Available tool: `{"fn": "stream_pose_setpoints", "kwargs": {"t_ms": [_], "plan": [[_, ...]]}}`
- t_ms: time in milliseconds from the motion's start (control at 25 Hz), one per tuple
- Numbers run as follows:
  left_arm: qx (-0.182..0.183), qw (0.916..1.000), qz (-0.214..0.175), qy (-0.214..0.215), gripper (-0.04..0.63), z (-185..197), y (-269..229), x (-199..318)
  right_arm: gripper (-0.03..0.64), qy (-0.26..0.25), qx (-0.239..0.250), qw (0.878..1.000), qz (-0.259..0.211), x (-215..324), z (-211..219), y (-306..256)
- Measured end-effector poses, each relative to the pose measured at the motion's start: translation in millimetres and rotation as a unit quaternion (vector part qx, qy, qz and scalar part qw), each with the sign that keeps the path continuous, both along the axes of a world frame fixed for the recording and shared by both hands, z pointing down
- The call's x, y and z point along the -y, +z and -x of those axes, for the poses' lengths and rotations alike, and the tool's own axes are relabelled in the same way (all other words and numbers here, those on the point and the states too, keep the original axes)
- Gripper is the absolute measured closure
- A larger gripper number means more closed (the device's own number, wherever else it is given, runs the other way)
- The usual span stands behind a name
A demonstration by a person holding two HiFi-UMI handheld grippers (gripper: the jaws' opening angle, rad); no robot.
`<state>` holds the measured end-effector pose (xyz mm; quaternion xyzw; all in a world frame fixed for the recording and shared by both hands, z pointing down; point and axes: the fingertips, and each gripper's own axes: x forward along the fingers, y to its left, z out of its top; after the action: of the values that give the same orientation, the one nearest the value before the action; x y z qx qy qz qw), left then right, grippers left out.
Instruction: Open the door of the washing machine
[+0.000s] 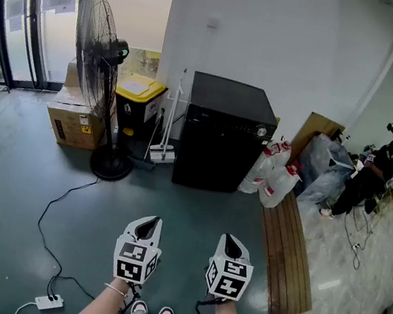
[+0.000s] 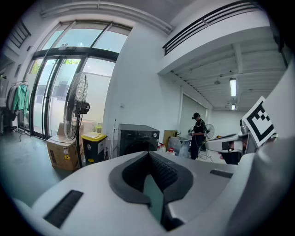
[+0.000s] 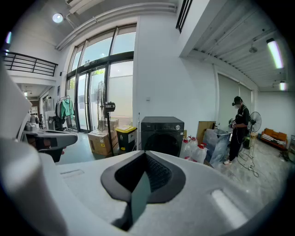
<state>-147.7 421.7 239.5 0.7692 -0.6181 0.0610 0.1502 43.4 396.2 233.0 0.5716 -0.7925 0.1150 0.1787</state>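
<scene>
The black front-loading washing machine point(image 1: 223, 131) stands against the white wall across the green floor, its round door point(image 3: 161, 144) closed. It also shows far off in the left gripper view point(image 2: 137, 138). Both grippers hover low in the head view, well short of the machine and pointing toward it. The left gripper point(image 1: 150, 222) is shut with nothing between its jaws, and in its own view the tips point(image 2: 150, 156) meet. The right gripper point(image 1: 231, 240) beside it looks the same, its jaws point(image 3: 145, 156) together and empty.
A tall standing fan point(image 1: 98, 52), a cardboard box point(image 1: 75, 120) and a yellow-lidded bin point(image 1: 138, 105) stand left of the machine. Water jugs point(image 1: 275, 178) and a wooden bench point(image 1: 284, 258) lie to its right. A person point(image 1: 374, 172) sits far right. A power strip point(image 1: 49, 302) and cable lie on the floor.
</scene>
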Motion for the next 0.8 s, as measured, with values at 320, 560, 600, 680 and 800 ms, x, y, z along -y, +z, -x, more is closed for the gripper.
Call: {"fn": "stream_pose_setpoints", "kwargs": {"t_ms": [320,560,600,680,800], "plan": [[0.003,1.0,0.003,0.002,0.591,13,0,-4,0.612,0.004,0.0,1.0,-0.01,-3,10,-7],[0.011,0.9998,0.001,0.018,0.592,22,1,-4,0.612,0.019,0.001,1.0,-0.017,-6,18,-9],[0.012,0.9997,0.001,0.021,0.591,24,2,-5,0.612,0.022,0.001,1.0,-0.016,-8,19,-8],[0.012,0.9996,0.003,0.027,0.591,26,4,-6,0.612,0.028,0.001,1.0,-0.011,-14,20,-4],[0.011,0.9993,0.009,0.036,0.591,24,7,-7,0.612,0.038,-0.001,0.999,-0.001,-20,16,1]]}}
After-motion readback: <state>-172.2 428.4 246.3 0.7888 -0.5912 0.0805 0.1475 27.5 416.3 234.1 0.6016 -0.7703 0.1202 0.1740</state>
